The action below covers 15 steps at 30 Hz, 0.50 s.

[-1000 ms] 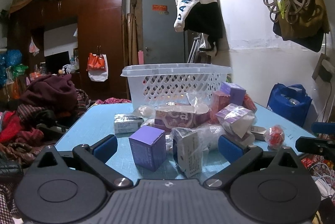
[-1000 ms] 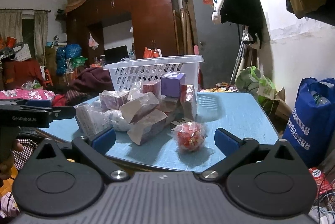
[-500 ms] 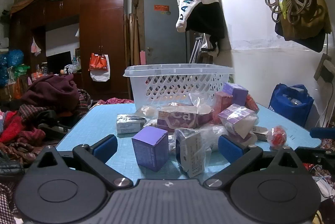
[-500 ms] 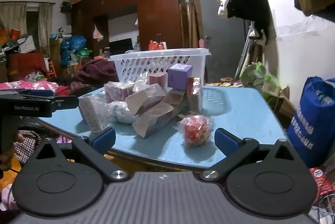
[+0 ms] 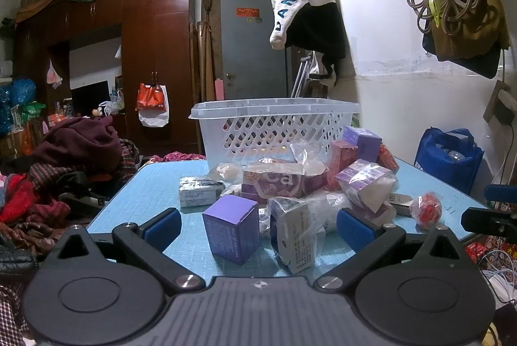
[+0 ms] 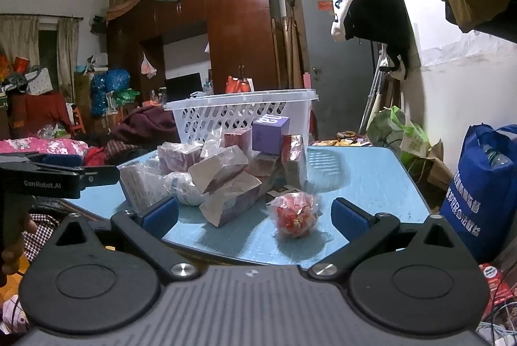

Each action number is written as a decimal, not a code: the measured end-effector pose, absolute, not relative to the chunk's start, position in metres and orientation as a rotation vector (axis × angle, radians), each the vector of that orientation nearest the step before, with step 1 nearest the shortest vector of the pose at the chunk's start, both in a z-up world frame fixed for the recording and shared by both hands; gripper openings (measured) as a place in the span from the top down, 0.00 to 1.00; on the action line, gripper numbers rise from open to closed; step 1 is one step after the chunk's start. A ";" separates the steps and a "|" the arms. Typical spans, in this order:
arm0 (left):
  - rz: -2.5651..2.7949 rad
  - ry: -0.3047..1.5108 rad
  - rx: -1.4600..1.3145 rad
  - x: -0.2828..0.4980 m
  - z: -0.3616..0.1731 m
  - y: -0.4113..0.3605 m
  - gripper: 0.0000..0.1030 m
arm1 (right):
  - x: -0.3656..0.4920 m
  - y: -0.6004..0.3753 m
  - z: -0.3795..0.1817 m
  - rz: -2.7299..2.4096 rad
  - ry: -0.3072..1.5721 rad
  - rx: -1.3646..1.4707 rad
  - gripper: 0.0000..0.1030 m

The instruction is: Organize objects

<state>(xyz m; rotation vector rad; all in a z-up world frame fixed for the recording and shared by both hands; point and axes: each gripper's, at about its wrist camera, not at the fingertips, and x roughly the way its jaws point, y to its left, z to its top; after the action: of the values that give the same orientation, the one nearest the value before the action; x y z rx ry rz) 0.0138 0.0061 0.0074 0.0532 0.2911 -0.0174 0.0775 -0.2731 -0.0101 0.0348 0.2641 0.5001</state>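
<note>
Blue pads sit on the tips of the black fingers (image 5: 161,225) of the left gripper (image 5: 257,225). These fingers are spread wide and hold nothing. Between them, on the light blue counter (image 5: 155,181), stands a small purple cardboard box (image 5: 231,228). Just beside it on the right is a white box wrapped in clear plastic (image 5: 295,237), tipped a little.

Behind these two lies a heap of more things, all touching each other. There is a purple and pink packet with big "Ca" letters (image 5: 274,184), a pale purple box in a crinkly clear bag (image 5: 363,181), a pink box (image 5: 342,152) and another purple box (image 5: 362,139) on top at the back. A flat grey and white box (image 5: 200,191) lies on the left of the heap. A round red sweet in clear wrap (image 5: 428,210) lies apart on the right, near the counter edge.

Behind the heap stands a white plastic basket with holes in its sides (image 5: 274,126).

The right gripper (image 6: 255,215) has its fingers (image 6: 350,216) spread wide too, and they hold nothing. The round red sweet in clear wrap (image 6: 295,216) lies on the counter between them, not touching them. The heap is to the left of it, and the basket (image 6: 239,113) is behind.

A blue cloth bag (image 6: 484,184) sits on the floor to the right of the counter.
</note>
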 end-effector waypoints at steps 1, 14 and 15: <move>-0.017 0.291 0.055 0.014 0.007 0.006 0.00 | 0.077 -0.273 -0.010 0.502 0.263 0.039 0.00; -0.013 0.288 0.053 0.012 0.007 0.006 0.00 | 0.076 -0.272 -0.011 0.494 0.249 0.024 0.00; -0.012 0.288 0.053 0.012 0.007 0.006 0.00 | 0.077 -0.272 -0.011 0.494 0.249 0.023 0.00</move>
<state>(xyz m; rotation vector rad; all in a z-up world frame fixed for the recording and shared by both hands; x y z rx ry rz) 0.0116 0.0062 0.0074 0.0526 0.2881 -0.0121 0.0765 -0.2723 -0.0106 0.0226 0.2490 0.4942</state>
